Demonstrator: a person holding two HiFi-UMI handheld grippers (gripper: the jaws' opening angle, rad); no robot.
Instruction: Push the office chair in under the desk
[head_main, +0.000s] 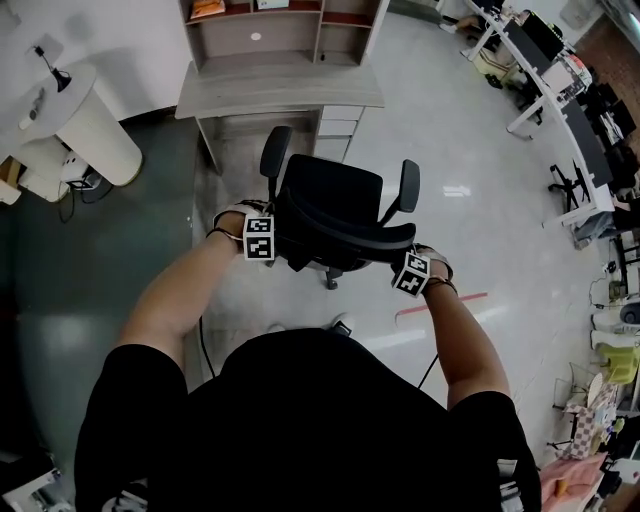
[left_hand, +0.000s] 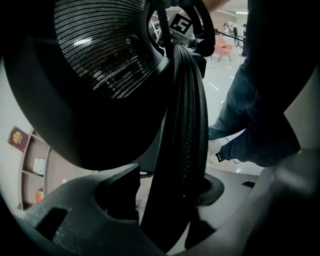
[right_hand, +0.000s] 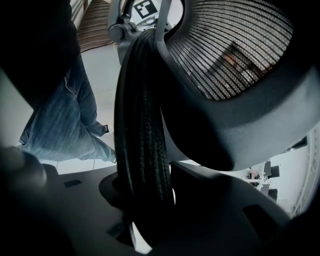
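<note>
The black office chair (head_main: 335, 205) stands on the pale floor just short of the grey desk (head_main: 280, 88), with its seat toward the desk and its mesh backrest (head_main: 345, 240) toward me. My left gripper (head_main: 272, 226) is at the backrest's left end and my right gripper (head_main: 402, 254) at its right end. In the left gripper view the backrest's ribbed rim (left_hand: 182, 125) runs between the jaws of the left gripper (left_hand: 175, 215), which is shut on it. The right gripper (right_hand: 145, 210) is likewise shut on the rim (right_hand: 142, 125). The fingertips are hidden behind the backrest in the head view.
A drawer unit (head_main: 338, 125) fills the right part of the space under the desk, and a shelf hutch (head_main: 270, 25) stands on top. A white round stand (head_main: 95, 130) is at the left. Rows of desks (head_main: 560, 95) line the right. My legs (left_hand: 240, 125) are close behind the chair.
</note>
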